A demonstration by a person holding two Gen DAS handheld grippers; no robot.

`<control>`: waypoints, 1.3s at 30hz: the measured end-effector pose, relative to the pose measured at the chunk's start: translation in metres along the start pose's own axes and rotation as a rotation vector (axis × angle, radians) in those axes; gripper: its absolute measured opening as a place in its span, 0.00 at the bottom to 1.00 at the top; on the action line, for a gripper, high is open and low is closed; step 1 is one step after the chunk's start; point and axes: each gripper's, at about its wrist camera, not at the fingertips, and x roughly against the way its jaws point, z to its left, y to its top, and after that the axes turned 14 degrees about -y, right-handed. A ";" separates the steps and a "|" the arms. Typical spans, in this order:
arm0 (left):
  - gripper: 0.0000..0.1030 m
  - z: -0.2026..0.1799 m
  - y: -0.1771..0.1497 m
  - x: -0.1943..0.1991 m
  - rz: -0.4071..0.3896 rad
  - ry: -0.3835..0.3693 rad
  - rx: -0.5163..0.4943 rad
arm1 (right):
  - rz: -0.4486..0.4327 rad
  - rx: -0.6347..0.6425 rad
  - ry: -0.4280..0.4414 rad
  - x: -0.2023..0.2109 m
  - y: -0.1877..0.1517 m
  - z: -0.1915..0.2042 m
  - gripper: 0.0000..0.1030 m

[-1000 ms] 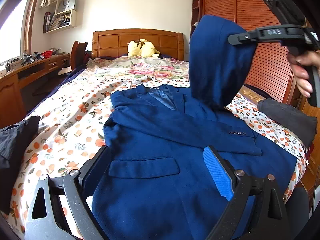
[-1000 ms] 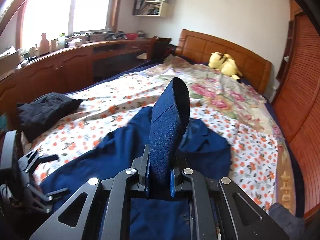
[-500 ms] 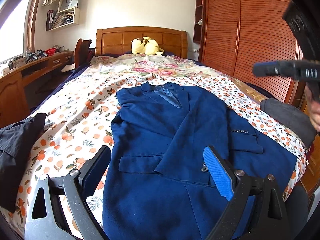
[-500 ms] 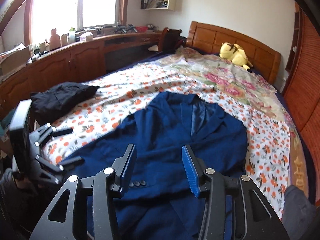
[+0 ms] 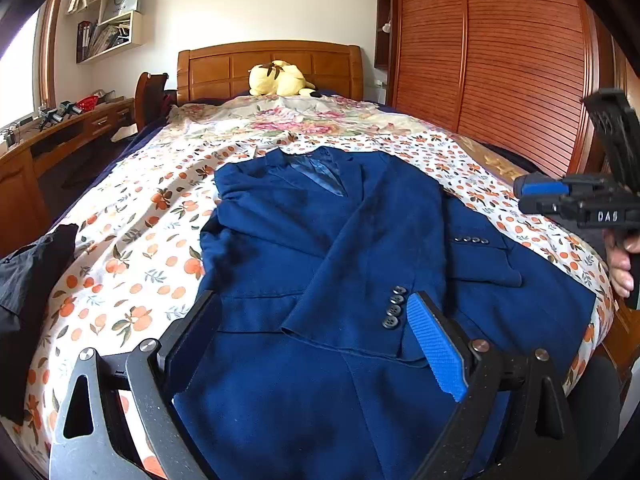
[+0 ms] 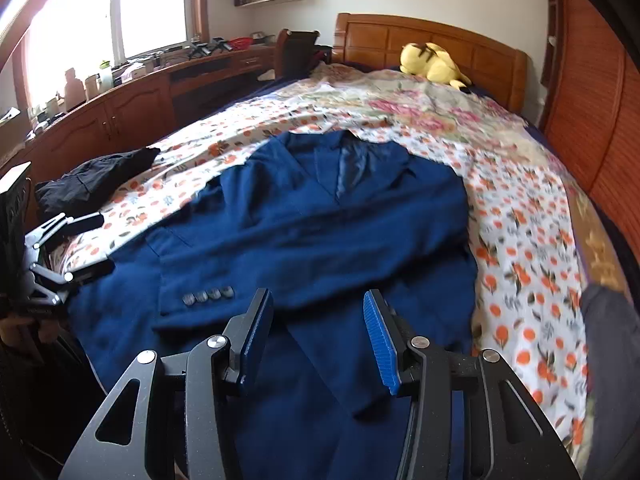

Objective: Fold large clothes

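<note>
A blue jacket [image 5: 320,248] is laid face up on the bed [image 5: 132,216], collar toward the headboard [image 5: 272,64], hem at the near edge. Both sleeves are folded across the front: one sleeve [image 5: 360,280], with four cuff buttons, lies diagonally over the chest, and the other sleeve [image 5: 480,256] is seen beside it, its own buttons near the far side. In the right wrist view the upper sleeve [image 6: 304,256] is crossed over the body of the jacket [image 6: 360,184], its cuff buttons close ahead of the fingers.

The left gripper [image 5: 312,344] is held above the lower part of the jacket, its fingers spread wide with nothing pinched between them. The right gripper [image 6: 318,332] is likewise poised over the hem, fingers parted and empty; cloth is seen through the gap, but the pads are not pressed on it. Whether either gripper touches the fabric cannot be told, partly because the right view is blurred.

A dark garment [image 6: 96,180] is bunched at the bed's window side. A yellow plush toy [image 6: 432,64] is set against the headboard. A grey bundle [image 6: 612,320] is seen at the wardrobe side.
</note>
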 end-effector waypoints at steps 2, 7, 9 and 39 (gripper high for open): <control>0.91 -0.003 -0.003 -0.001 0.008 -0.001 -0.002 | 0.006 -0.013 -0.002 -0.001 -0.009 -0.005 0.47; 0.91 -0.012 -0.015 -0.002 0.039 0.008 0.001 | 0.017 -0.026 -0.016 -0.004 -0.036 -0.017 0.47; 0.91 -0.014 -0.020 -0.001 0.057 0.011 0.010 | 0.020 -0.029 -0.021 -0.004 -0.045 -0.023 0.47; 0.57 0.078 -0.074 0.038 0.169 0.095 0.179 | 0.180 -0.194 -0.137 -0.005 -0.119 -0.057 0.61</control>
